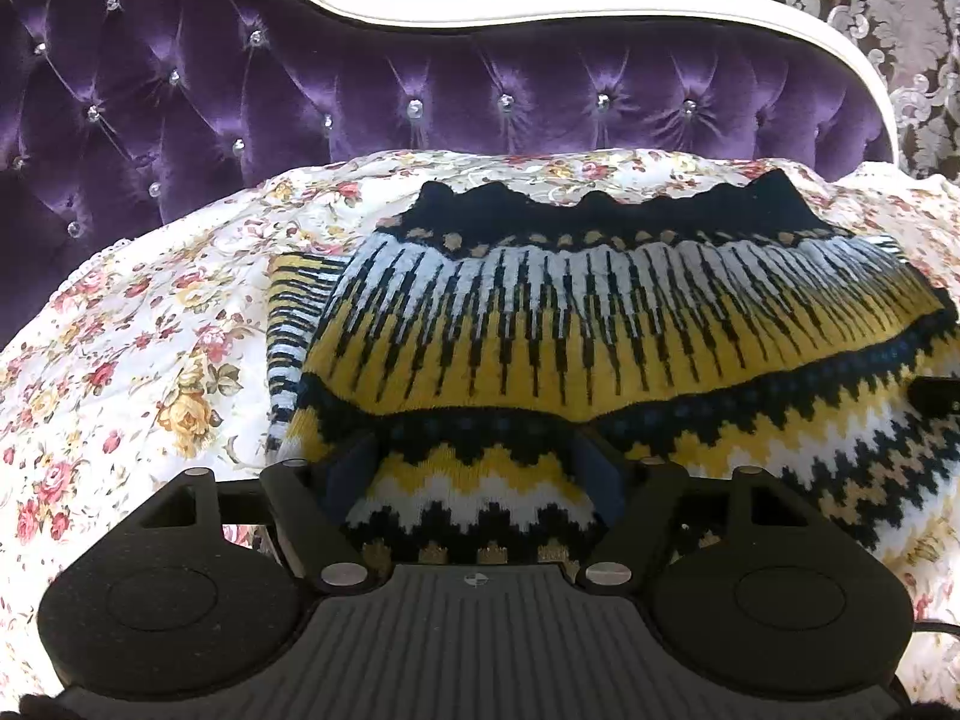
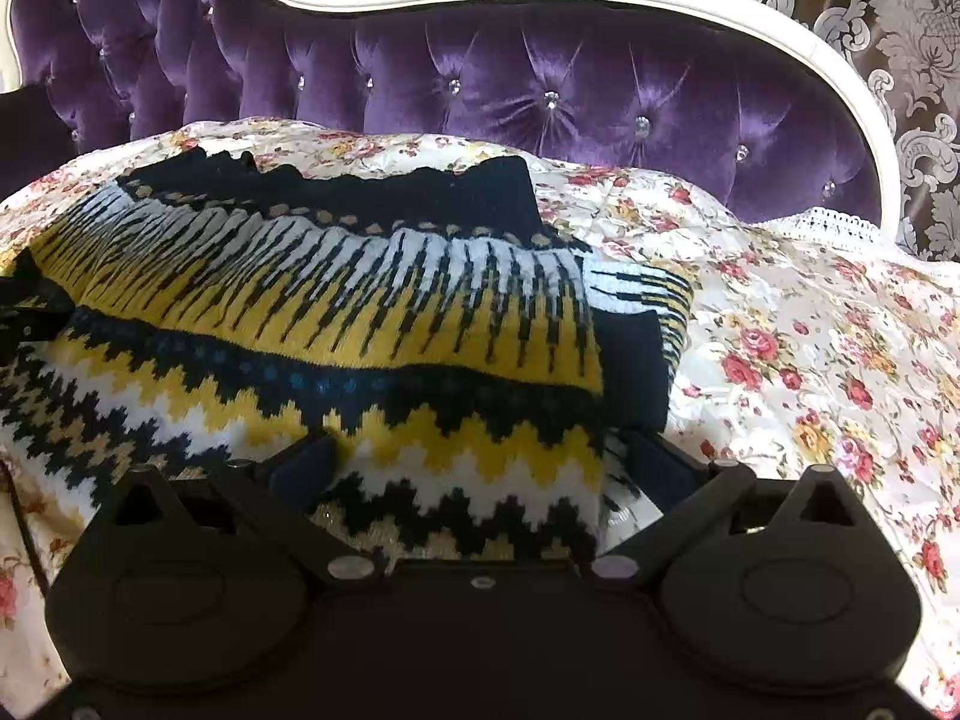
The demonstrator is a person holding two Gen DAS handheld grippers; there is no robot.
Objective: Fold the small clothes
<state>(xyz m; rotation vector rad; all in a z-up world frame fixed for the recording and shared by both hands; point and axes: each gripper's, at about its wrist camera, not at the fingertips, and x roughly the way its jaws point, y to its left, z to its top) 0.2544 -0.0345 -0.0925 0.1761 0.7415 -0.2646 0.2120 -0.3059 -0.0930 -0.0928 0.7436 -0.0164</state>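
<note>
A knitted sweater point(image 1: 600, 324), banded in yellow, white and black zigzags, lay folded over on the floral bedspread point(image 1: 138, 324) of a bed with a tufted purple headboard point(image 1: 420, 90). The left gripper point(image 1: 474, 468) had its fingers point(image 1: 351, 474) spread wide, with the sweater's near hem bunched loosely between them. The right gripper point(image 2: 474, 468) stood equally wide over the hem's other corner, the knit between its fingers point(image 2: 303, 465).

Bright daylight across both views, sheen flaring on the purple headboard point(image 1: 420, 96) and washing out the floral bedspread point(image 2: 810, 360). Fisheye bends the white frame point(image 1: 540, 9) hard at the edges. Focus sharp; black tool bodies swallow detail.
</note>
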